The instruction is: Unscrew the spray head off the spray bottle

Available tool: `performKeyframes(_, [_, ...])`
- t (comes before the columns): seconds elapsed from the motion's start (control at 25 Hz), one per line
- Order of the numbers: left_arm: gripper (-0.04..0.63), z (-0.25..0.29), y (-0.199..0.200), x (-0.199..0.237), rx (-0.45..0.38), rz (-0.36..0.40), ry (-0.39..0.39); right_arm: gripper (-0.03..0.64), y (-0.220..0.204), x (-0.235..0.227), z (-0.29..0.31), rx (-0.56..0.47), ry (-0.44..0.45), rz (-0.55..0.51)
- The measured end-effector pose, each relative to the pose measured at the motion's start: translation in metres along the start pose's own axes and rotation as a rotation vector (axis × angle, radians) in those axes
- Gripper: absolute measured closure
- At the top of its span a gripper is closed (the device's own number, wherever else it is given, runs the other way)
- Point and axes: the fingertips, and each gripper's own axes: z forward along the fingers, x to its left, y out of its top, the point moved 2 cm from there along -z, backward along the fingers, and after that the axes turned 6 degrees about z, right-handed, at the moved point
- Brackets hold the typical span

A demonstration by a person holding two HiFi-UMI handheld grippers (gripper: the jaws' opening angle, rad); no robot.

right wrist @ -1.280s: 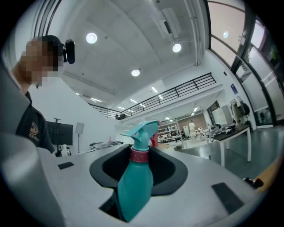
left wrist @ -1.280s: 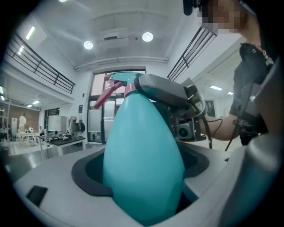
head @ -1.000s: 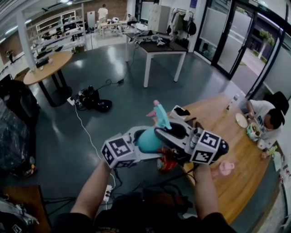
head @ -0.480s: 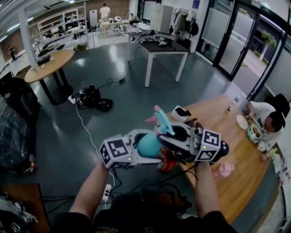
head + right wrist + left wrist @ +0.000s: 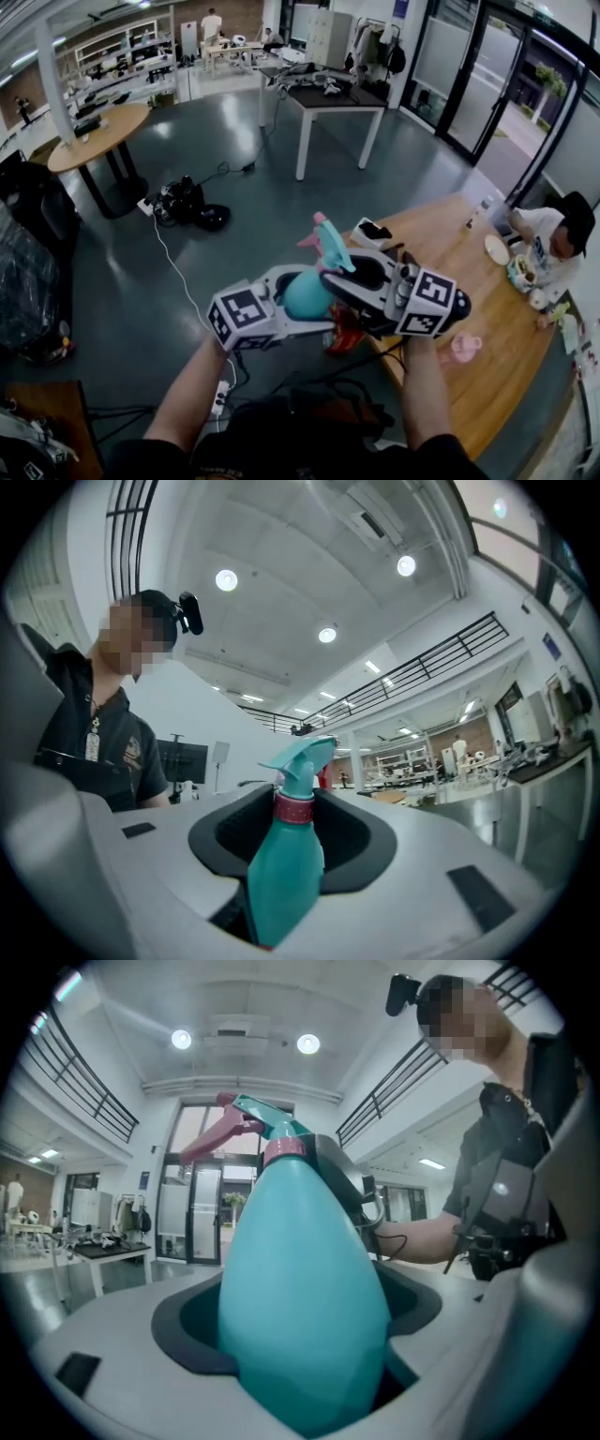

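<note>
Hardly anything has shifted in a sec. In the head view the spray bottle [image 5: 305, 292] and both tools sit where they did, just off the near-left edge of the wood table [image 5: 487, 319]. The spray head [image 5: 333, 246] only wobbled a touch. One real change: the right gripper [image 5: 330, 274], on the table side of the bottle, has just let its jaws out a bit wider, w/ the bottle's neck between them. We read that as slackening off for a fresh bite between twists, not the head coming free. The left gripper [image 5: 298, 287], on the side away from the table, has the fat body. The bottle's long axis runs up the pic, base toward us. The nozzle aims away from us, w/ the pink trigger on the side away from the table.

Left gripper view: jaws are clamped on the teal body [image 5: 305, 1297], which fills the notch. The bottle stands approx upright, leaning slightly. The pink collar [image 5: 284, 1146] is seated at the top, so the head is still on, and the trigger sticks out left.

Right gripper view: jaws stand apart round the neck. The collar [image 5: 297, 806] sits in the notch w/ dark gap each side, and we see no pad pressing on it. The long axis is again near vertical, head uppermost. Next twist prob needs those jaws closed on the collar first.
</note>
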Motion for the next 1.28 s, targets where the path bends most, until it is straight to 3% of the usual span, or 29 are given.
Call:
performKeyframes(0.32, [0.152, 0.002, 0.012, 0.040, -0.038, 0.029, 0.316, 0.453, 0.018, -0.012, 0.006, -0.011, -0.249, -0.064])
performKeyframes(0.68, [0.152, 0.004, 0.009, 0.064, -0.036, 0.040, 0.521, 0.453, 0.028, -0.024, 0.010, -0.010, -0.492, -0.041])
performKeyframes(1.0, [0.152, 0.004, 0.004, 0.077, 0.027, 0.058, 0.640, 0.453, 0.029, -0.027, 0.019, 0.066, -0.600, -0.054])
performKeyframes(1.28, [0.152, 0.010, 0.001, 0.071, 0.062, 0.095, 0.628, 0.454, 0.024, -0.034, 0.017, 0.063, -0.604, -0.050])
